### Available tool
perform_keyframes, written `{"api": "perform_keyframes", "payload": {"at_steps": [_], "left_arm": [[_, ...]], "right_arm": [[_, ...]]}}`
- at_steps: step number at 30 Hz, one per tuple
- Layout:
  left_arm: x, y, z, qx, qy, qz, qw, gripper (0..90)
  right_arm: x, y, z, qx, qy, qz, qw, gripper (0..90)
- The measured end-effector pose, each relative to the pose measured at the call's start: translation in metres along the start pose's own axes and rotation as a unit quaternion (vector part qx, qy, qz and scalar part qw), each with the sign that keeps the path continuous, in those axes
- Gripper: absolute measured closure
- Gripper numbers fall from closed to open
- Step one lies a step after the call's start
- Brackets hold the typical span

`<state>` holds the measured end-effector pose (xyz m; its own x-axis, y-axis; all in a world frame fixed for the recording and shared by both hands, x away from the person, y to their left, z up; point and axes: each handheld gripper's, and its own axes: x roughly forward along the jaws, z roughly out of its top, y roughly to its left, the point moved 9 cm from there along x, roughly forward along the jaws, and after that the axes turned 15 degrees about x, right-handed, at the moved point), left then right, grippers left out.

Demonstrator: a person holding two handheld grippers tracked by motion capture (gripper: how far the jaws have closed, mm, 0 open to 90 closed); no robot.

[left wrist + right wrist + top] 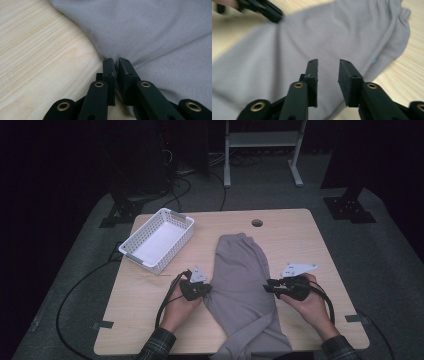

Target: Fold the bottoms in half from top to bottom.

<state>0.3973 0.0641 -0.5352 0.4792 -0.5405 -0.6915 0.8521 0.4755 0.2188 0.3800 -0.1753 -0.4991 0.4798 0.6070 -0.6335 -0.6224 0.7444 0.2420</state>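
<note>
A grey garment [242,280] lies lengthwise on the wooden table [145,305], its near end hanging over the front edge. My left gripper [207,289] sits at the cloth's left edge, shut on a pinch of the fabric; in the left gripper view the jaws of that gripper [116,61] squeeze the grey cloth [162,30], which puckers toward them. My right gripper [266,285] is at the cloth's right edge. In the right gripper view my right gripper [328,62] stands open above the grey cloth [312,37] with nothing pinched. The left gripper [262,8] appears far off there.
A white slotted basket [172,252] stands on the table's far left, with nothing in it. A round cable hole [257,223] is near the far edge. Bare wood lies on both sides of the garment. Cables trail from both grippers, and stands rise beyond the table.
</note>
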Motion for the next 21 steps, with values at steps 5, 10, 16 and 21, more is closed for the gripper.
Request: {"api": "perform_keyframes", "payload": {"at_steps": [5, 10, 16, 21], "left_arm": [[-0.001, 0.001, 0.0, -0.011, -0.003, -0.004, 0.9999, 81.7], [-0.014, -0.003, 0.011, -0.026, -0.038, -0.018, 0.9988, 78.4], [-0.017, -0.034, 0.019, 0.003, -0.039, -0.04, 0.9984, 71.6], [-0.018, -0.065, 0.013, 0.036, -0.019, -0.066, 0.997, 69.0]], "right_arm": [[0.018, -0.012, -0.015, -0.007, 0.039, -0.017, 0.9991, 71.9], [0.004, -0.004, -0.018, -0.006, 0.03, 0.01, 0.9995, 67.5], [-0.006, 0.025, -0.036, -0.026, 0.047, 0.053, 0.9972, 60.5], [-0.008, 0.04, -0.06, -0.052, 0.081, 0.061, 0.9934, 56.4]]}}
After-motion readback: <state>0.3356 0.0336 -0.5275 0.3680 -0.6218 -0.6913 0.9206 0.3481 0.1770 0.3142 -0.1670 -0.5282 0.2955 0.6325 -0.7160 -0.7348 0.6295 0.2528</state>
